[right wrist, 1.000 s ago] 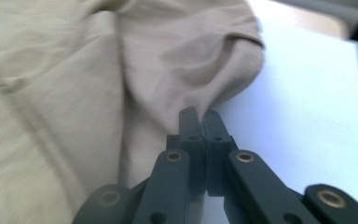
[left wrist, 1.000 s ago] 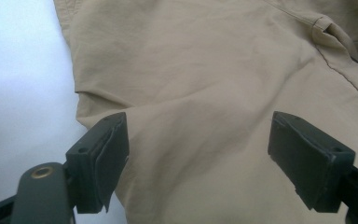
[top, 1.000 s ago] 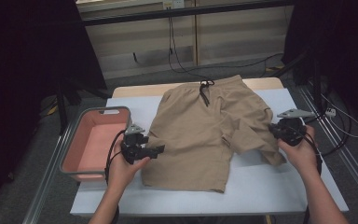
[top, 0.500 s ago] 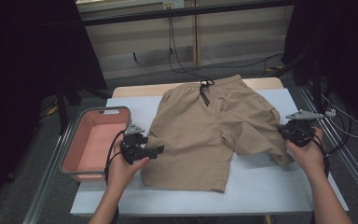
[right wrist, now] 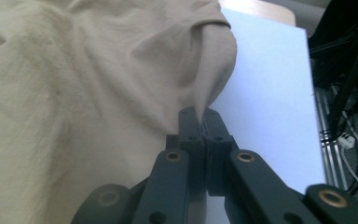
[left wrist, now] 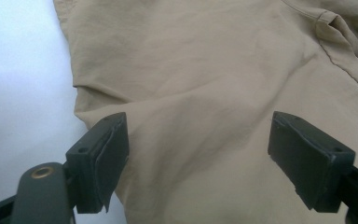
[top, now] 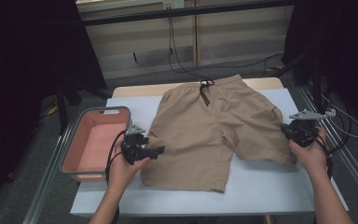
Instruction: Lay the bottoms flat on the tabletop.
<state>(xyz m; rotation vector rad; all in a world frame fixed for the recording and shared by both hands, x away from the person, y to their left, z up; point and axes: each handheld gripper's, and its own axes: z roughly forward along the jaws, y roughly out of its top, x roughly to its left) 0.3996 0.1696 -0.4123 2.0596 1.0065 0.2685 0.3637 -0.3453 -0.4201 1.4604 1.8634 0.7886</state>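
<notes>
Tan shorts (top: 214, 126) with a black drawstring (top: 205, 88) lie spread flat on the white table (top: 261, 186), waistband at the far side. My left gripper (top: 161, 150) hovers at the outer edge of the shorts' left leg. Its jaws stand wide open over the cloth (left wrist: 205, 70) with nothing pinched between them (left wrist: 196, 158). My right gripper (top: 289, 133) is at the outer edge of the right leg. It is shut on a fold of the fabric (right wrist: 74, 93), which rises in a peak from the closed jaw tips (right wrist: 199, 119).
A pink bin with a grey rim (top: 107, 110) stands at the table's left side, close behind my left hand. Bare table (right wrist: 270, 93) lies to the right of the shorts. Cables (top: 349, 130) and a metal rail run along the table's right edge.
My right gripper has moved outward to the right and slightly down, drawing the right leg out flatter. The left gripper has stayed where it was.
</notes>
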